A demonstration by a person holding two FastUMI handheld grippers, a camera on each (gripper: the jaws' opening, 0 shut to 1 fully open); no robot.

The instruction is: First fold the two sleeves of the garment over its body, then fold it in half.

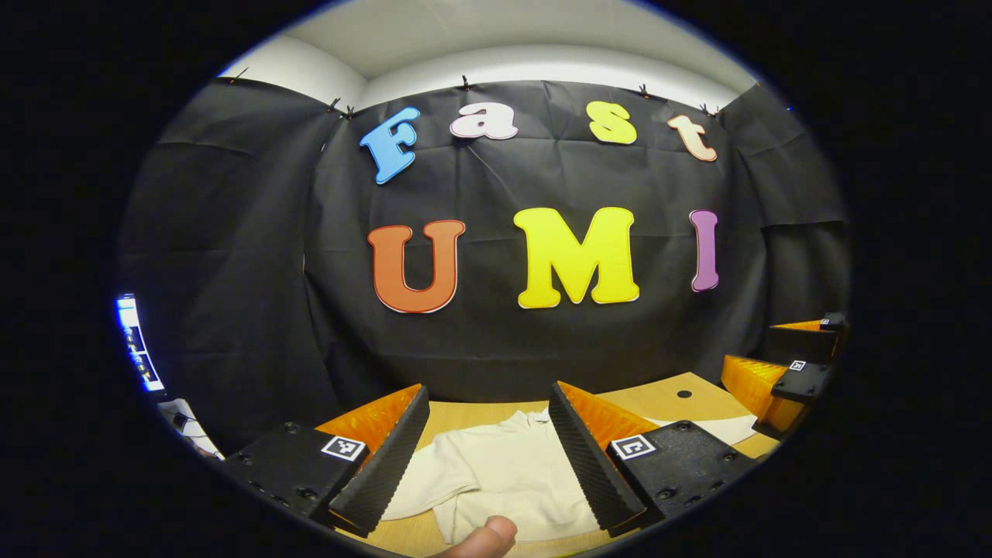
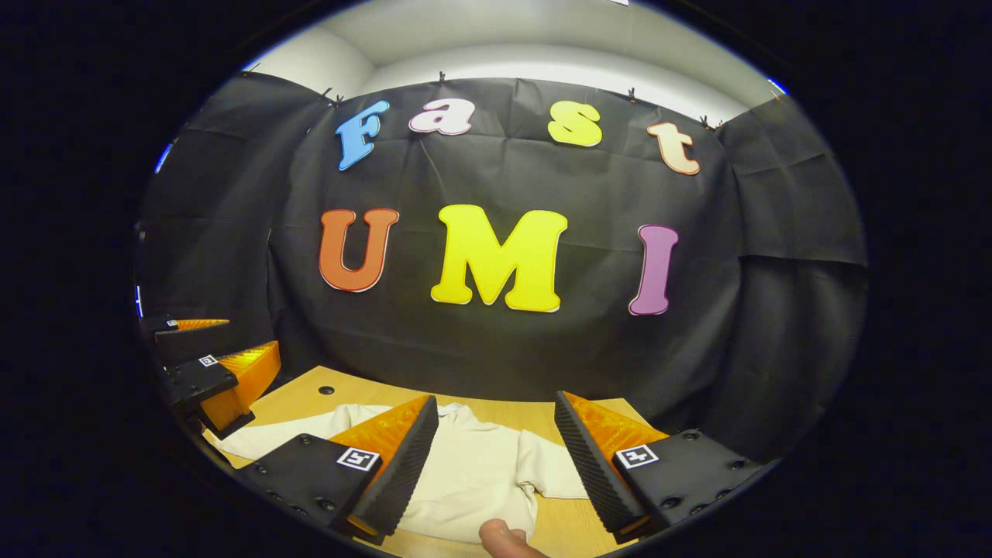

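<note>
Cream soft cloth garment (image 1: 496,473) lies spread on the light wooden surface (image 1: 659,399), its collar toward the far edge. One sleeve (image 2: 554,473) is bent in close to its body. Both the left gripper (image 1: 488,442) and the right gripper (image 2: 496,457) hang above it, jaws wide apart and holding nothing, probably to leave room for the cloth.

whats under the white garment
The white garment lies spread on a light wooden table, whose bare top shows around it, with a small dark hole farther back. Whatever sits directly beneath the cloth is covered.
</note>
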